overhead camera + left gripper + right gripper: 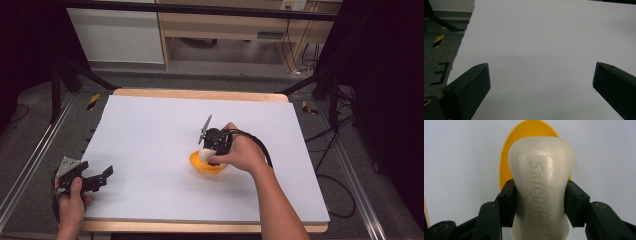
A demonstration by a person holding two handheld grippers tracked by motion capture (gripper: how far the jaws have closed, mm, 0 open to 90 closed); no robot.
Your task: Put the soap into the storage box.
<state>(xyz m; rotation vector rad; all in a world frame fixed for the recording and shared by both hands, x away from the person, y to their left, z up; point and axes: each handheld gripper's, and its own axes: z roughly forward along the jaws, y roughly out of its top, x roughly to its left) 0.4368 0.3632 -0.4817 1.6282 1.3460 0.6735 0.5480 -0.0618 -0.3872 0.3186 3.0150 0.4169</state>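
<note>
Nearest the high view's camera, at the bottom left, the person's left hand [71, 200] holds the left gripper [100, 177] low over the near left corner of the white sheet [150, 145] that covers the wooden tabletop [200, 94]; its black jaws stand released, wide apart, with nothing between them, and in the left gripper view they frame bare white sheet beside the sheet's left edge. Well apart from it, right of the sheet's centre, the person's right hand [240, 152] holds the right gripper [540, 202] pointing down over a shallow round orange-yellow plastic dish [207, 166]. In the right gripper view the jaws are clenched on the two long sides of a pale cream, waisted bar of soap [541, 180] with the word "Safeguard" and a shield pressed into its face. The bar's far end lies in front of the dish, which shows behind and around it; whether the soap touches the dish cannot be told. In the high view the soap shows as a pale patch just above the dish's rim, under the right hand.
</note>
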